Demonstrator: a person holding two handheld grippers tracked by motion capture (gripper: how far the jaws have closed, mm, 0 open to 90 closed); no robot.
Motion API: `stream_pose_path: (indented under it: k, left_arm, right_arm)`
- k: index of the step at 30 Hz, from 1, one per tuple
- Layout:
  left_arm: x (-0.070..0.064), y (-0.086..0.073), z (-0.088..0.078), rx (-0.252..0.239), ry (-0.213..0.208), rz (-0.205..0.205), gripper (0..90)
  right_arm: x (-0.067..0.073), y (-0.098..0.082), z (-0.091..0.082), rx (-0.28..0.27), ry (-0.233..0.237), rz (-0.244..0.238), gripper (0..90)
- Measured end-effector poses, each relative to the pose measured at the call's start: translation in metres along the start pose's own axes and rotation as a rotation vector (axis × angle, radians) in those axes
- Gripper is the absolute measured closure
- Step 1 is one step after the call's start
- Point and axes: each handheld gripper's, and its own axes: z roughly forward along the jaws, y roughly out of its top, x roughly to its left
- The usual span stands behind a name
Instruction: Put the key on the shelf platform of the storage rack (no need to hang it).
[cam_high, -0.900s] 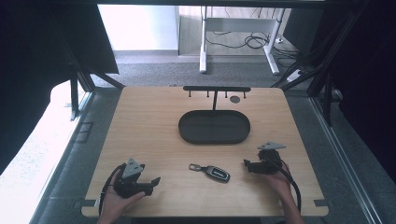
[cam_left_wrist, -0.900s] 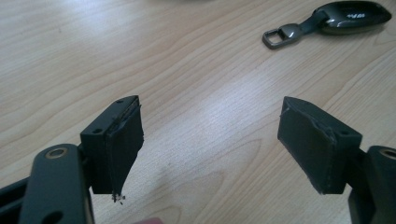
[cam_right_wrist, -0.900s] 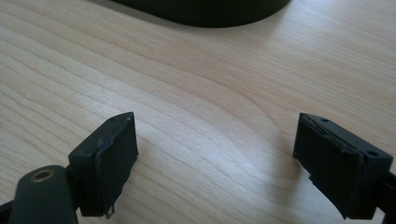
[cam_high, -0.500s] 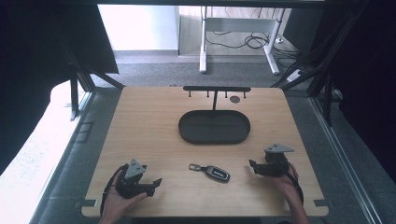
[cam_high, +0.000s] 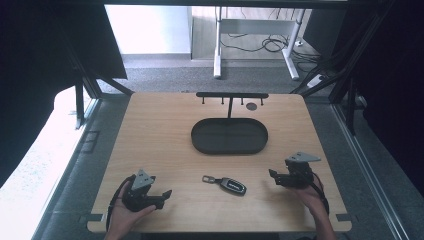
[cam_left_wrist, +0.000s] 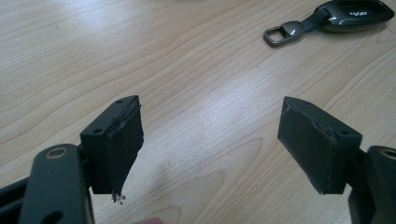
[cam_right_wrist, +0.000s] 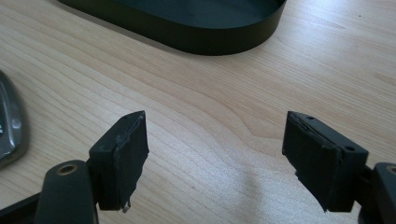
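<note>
Daylight from far window; table (cam_high: 165, 150) evenly lit, surroundings dark, high view soft.

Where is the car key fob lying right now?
In the high view the car key fob lies flat on the wooden table, near its front edge, between the left gripper and right gripper, just in front of the oval black tray.
</note>
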Motion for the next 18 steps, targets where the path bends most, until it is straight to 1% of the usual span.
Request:
stream_pose_path:
  k: [6, 10, 12, 18]
  left_arm:
    - [0.001, 0.001, 0.0, 0.001, 0.002, -0.002, 22.4]
    - [0.001, 0.001, 0.0, 0.001, 0.003, -0.001, 22.5]
    - [0.001, 0.001, -0.001, -0.001, 0.003, 0.0, 22.5]
    - [0.0, 0.001, -0.001, -0.003, 0.003, -0.002, 22.4]
  right_arm:
    - [0.0, 0.005, -0.009, -0.009, 0.028, -0.019, 25.7]
    - [0.004, 0.011, -0.014, -0.006, 0.044, -0.025, 27.9]
    - [0.006, 0.015, -0.015, 0.004, 0.043, -0.039, 28.7]
    - [0.015, 0.028, -0.019, 0.02, 0.076, -0.093, 29.8]
